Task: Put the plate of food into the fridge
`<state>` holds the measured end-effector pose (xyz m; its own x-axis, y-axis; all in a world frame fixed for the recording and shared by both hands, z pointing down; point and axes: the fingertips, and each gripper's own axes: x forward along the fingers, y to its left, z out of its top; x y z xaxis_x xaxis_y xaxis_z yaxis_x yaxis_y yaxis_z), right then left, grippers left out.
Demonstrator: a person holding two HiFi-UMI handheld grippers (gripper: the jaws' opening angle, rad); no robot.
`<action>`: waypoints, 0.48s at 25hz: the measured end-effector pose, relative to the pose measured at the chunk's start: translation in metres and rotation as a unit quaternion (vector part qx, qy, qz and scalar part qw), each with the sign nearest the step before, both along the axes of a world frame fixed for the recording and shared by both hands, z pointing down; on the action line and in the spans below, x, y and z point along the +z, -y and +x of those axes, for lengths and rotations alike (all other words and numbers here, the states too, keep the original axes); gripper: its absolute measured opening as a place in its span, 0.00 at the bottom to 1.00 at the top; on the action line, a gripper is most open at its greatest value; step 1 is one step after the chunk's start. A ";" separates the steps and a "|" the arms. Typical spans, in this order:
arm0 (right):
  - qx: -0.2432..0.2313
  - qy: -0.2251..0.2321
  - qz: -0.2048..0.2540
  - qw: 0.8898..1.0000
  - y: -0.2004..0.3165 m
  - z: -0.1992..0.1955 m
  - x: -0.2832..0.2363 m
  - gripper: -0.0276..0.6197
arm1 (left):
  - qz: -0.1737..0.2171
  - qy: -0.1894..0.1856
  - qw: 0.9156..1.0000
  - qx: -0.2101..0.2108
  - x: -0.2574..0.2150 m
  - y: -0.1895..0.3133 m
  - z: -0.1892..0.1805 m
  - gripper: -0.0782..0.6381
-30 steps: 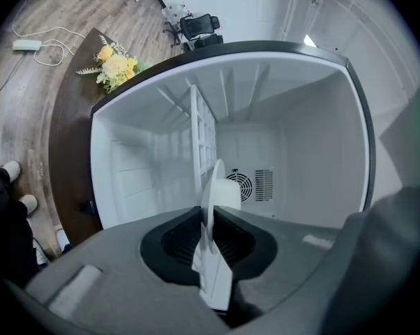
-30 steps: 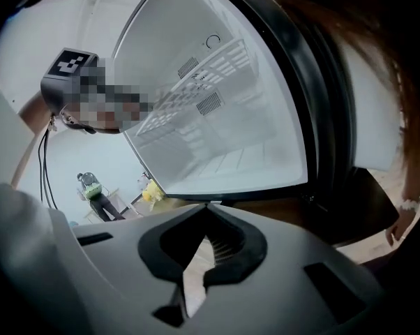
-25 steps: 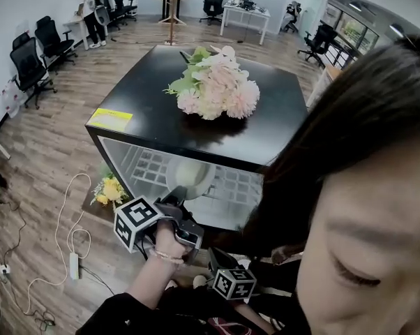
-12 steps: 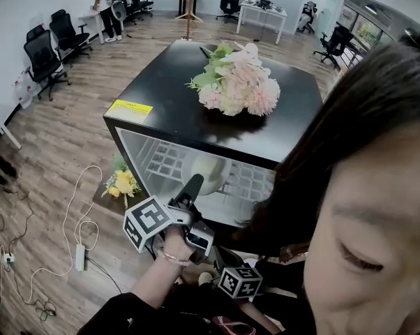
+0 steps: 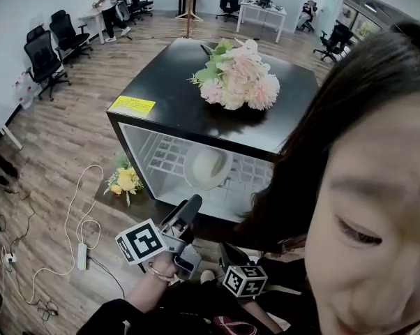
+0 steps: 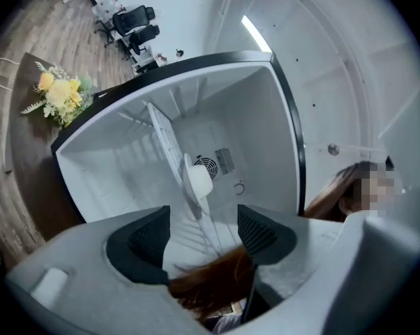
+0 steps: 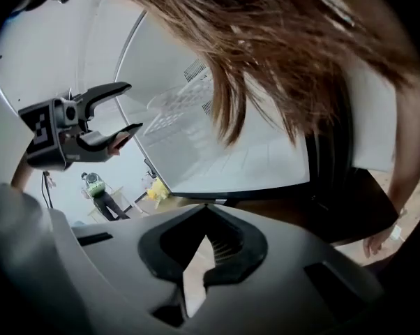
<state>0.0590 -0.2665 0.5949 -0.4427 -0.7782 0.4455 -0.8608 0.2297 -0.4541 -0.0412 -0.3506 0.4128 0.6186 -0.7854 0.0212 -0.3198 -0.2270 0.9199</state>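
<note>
- Backing out of the fridge since the earlier frames, our left gripper is now just in front of the opening instead of reaching in at the plate; its jaws have just been opening and stand wide apart, released, with nothing pressed between the pads; only a lock of hair crosses the low gap in the left gripper view.
- Our right gripper hangs low and close to our body, tilted somewhat downward; in its own view the jaws meet at the tips, clenched on nothing.
- We see the plate of food resting on the wire shelf inside the fridge, apart from both grippers; in the left gripper view the plate appears edge-on only because that view is rolled.
- We judge the main step done: the plate is in and let go; what seems left is to draw the left arm clear and, if the task counts it, close the fridge, whose opening is uncovered; we cannot tell for sure where the door is.
- Our left forearm reaches forward from the lower left, the gripper about level and aimed into the opening, its marker cube turned up towards us.
- Further out, a pink bouquet lies on the black top of the fridge; yellow flowers lie low beside its left corner.
</note>
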 end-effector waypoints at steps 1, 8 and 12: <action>0.002 0.003 0.004 1.000 -0.001 0.000 -0.003 0.06 | 0.007 0.009 1.000 0.016 0.003 -0.007 0.003 0.52; 0.005 0.006 0.025 1.000 -0.007 0.002 -0.013 0.06 | 0.013 0.091 0.994 0.060 0.043 -0.050 0.008 0.31; 0.009 0.014 0.039 0.999 -0.013 0.000 -0.022 0.06 | 0.015 0.127 0.991 0.041 0.050 -0.061 0.001 0.12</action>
<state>0.0594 -0.2530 0.5729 -0.4401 -0.8173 0.3719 -0.8524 0.2500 -0.4592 -0.0406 -0.2892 0.4627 0.6581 -0.7353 0.1618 -0.5188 -0.2872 0.8052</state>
